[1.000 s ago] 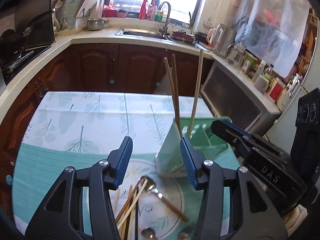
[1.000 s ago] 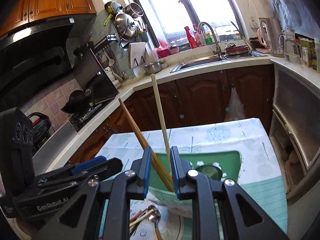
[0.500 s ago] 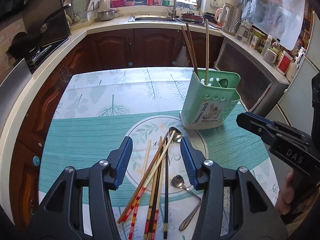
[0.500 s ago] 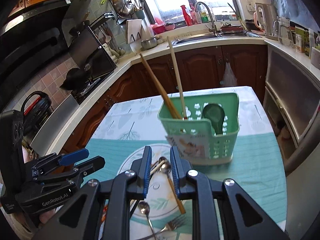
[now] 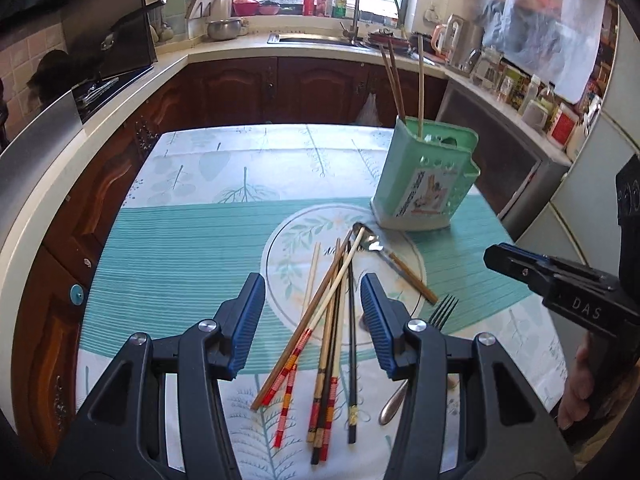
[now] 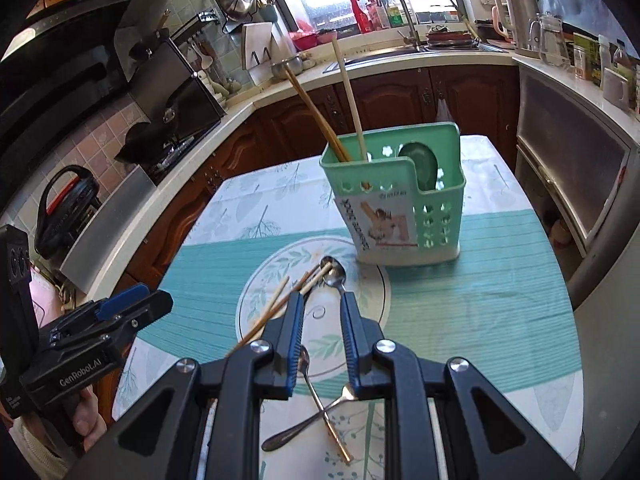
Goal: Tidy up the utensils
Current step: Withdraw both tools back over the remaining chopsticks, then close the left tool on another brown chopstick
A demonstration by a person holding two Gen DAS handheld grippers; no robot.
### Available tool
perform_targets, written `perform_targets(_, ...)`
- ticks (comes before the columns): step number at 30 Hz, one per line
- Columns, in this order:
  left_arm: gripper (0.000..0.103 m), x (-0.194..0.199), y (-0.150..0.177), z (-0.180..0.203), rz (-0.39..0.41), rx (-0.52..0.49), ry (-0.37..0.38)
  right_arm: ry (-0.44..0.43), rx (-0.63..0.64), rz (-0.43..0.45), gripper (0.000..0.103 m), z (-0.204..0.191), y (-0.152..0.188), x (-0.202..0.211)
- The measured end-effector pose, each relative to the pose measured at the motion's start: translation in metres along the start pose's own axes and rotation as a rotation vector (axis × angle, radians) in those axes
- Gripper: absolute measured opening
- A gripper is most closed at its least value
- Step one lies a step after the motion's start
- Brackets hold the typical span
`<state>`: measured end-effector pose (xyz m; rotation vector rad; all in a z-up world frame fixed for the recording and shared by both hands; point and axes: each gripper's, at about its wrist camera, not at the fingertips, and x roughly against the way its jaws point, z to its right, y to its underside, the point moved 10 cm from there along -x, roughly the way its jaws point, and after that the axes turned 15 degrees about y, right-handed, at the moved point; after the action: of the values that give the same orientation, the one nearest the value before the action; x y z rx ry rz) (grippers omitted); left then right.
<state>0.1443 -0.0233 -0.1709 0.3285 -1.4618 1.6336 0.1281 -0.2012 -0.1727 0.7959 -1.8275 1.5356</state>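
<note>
A green utensil holder (image 5: pixel 424 184) (image 6: pixel 400 216) stands upright on the table, at the far right. It holds two brown chopsticks (image 6: pixel 316 108), one pale chopstick (image 6: pixel 348 92) and a green spoon (image 6: pixel 420 164) in a separate compartment. Several loose chopsticks (image 5: pixel 328 320) (image 6: pixel 280 300) lie in a pile on the cloth's round print. With them are a metal spoon (image 5: pixel 368 240) (image 6: pixel 334 274), a fork (image 5: pixel 442 312) and a second spoon (image 6: pixel 306 364). My left gripper (image 5: pixel 312 284) (image 6: pixel 132 308) hovers open over the pile. My right gripper (image 6: pixel 322 300) (image 5: pixel 496 256) stands narrowly open above the spoons and holds nothing.
The table (image 5: pixel 180 248) has a teal and white leaf cloth. Dark wooden cabinets (image 5: pixel 240 84) and a counter with a sink (image 5: pixel 320 38) run behind it. A stove (image 6: pixel 168 152) is on the left. A grey appliance (image 6: pixel 568 168) stands close to the table's right edge.
Both grippers have drawn back from the holder toward the near side of the table. The holder now looks smaller and farther away, and the loose pile has come fully into view.
</note>
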Motion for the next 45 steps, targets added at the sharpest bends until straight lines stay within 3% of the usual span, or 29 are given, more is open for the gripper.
perform_targets(7, 0.047, -0.013, 0.028, -0.013, -0.11, -0.029, -0.005, -0.017, 0.025, -0.075, 0.019, -0.012, 0.025, -0.011)
perform_targets(13, 0.044, -0.04, 0.049, -0.024, -0.242, 0.003, 0.078, -0.047, 0.039, -0.137, 0.019, -0.029, 0.039, -0.025)
perform_targets(17, 0.034, -0.059, 0.055, -0.031, -0.313, -0.01, 0.094, -0.061, 0.055, -0.173, 0.019, -0.038, 0.047, -0.036)
perform_targets(23, 0.029, -0.086, 0.063, -0.034, -0.433, -0.03, 0.154, -0.099, 0.04, -0.245, 0.019, -0.046, 0.061, -0.052)
perform_targets(29, 0.02, -0.109, 0.062, -0.037, -0.527, -0.066, 0.157, -0.12, 0.057, -0.276, 0.019, -0.056, 0.07, -0.059)
perform_targets(36, 0.02, -0.134, 0.058, -0.036, -0.6, -0.099, 0.158, -0.147, 0.071, -0.3, 0.019, -0.066, 0.076, -0.064)
perform_targets(45, 0.02, -0.158, 0.044, -0.026, -0.632, -0.136, 0.144, -0.173, 0.062, -0.303, 0.019, -0.067, 0.077, -0.065)
